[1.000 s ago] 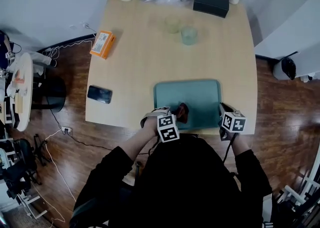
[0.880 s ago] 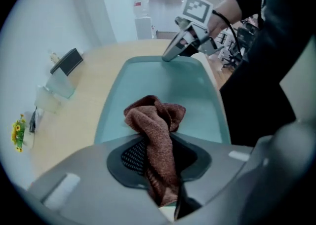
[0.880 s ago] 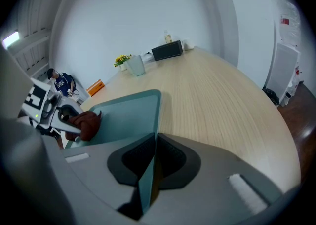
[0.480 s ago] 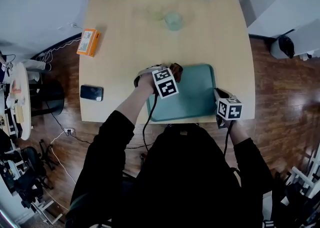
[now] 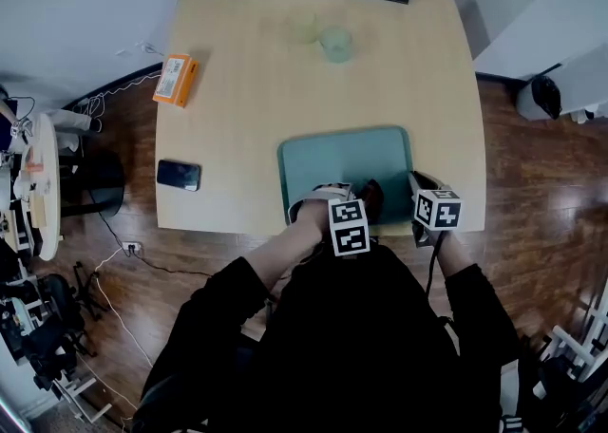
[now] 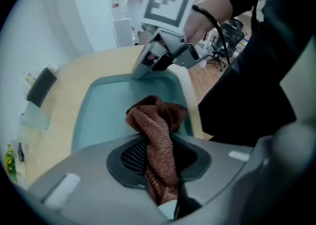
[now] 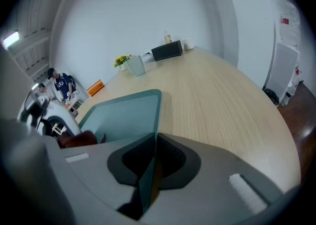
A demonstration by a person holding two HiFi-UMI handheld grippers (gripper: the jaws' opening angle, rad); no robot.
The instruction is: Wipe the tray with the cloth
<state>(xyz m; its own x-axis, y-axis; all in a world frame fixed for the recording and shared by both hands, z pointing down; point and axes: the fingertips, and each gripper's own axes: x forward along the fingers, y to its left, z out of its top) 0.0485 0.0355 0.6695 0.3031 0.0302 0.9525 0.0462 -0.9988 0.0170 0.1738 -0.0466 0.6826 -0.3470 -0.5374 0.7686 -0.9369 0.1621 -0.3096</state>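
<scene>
Head view: tray [image 5: 342, 151] is sitting at the tabletop's [image 5: 247, 89] near edge, left gripper [image 5: 359, 203] pressing the cloth [image 5: 371, 195] onto its near side. Left gripper view: fingers [image 6: 133, 152] are clamping the cloth, nearly closed. Right gripper view: right gripper [image 7: 154, 145] is pinching the tray's right rim.

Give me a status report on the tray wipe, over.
Left tool shut on cloth, at near side of tray. Right tool clamped on its rim. Nothing else on tray.

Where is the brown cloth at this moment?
In the head view, the brown cloth is clamped in the left gripper at the near edge of the teal tray, just left of the right gripper.
</scene>
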